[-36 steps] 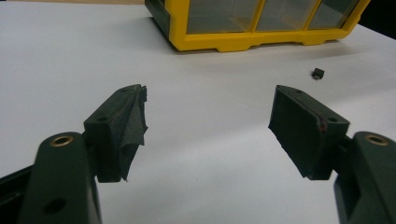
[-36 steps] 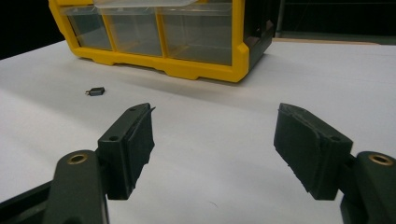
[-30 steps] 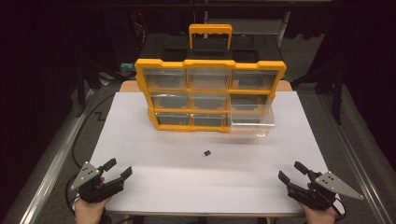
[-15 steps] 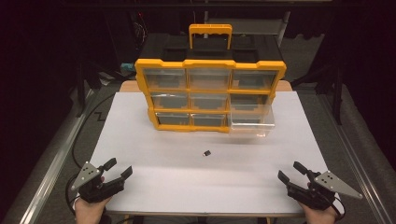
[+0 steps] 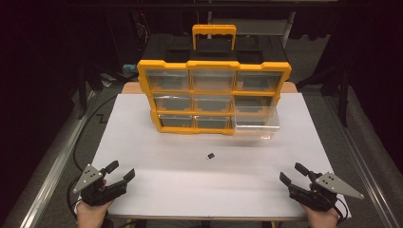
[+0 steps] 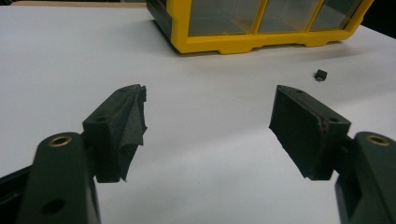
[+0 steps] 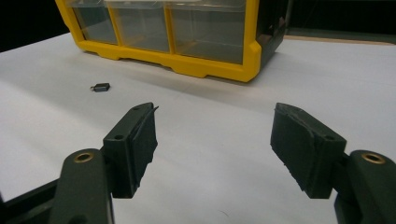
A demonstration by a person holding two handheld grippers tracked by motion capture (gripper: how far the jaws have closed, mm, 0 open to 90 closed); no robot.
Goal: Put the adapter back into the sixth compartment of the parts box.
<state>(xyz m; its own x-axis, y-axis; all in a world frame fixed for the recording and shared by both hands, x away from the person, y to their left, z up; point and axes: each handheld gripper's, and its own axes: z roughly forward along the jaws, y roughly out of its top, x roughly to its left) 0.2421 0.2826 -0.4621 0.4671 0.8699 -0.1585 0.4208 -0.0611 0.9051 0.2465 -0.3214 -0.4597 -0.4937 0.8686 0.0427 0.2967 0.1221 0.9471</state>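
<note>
Small black part lies alone near the middle of the table, a little in front of the drawer cabinet, and that is what I take the work to be about. Going from biggest down: the white table carries the yellow drawer cabinet toward its far edge, with one clear drawer pulled out at the cabinet's lower right. My left gripper rests at the near left corner, jaws spread wide and empty. My right gripper rests at the near right corner, likewise spread and holding nothing. I judge the reach has not begun; next, one gripper must travel forward to the part and close on it squarely.
</note>
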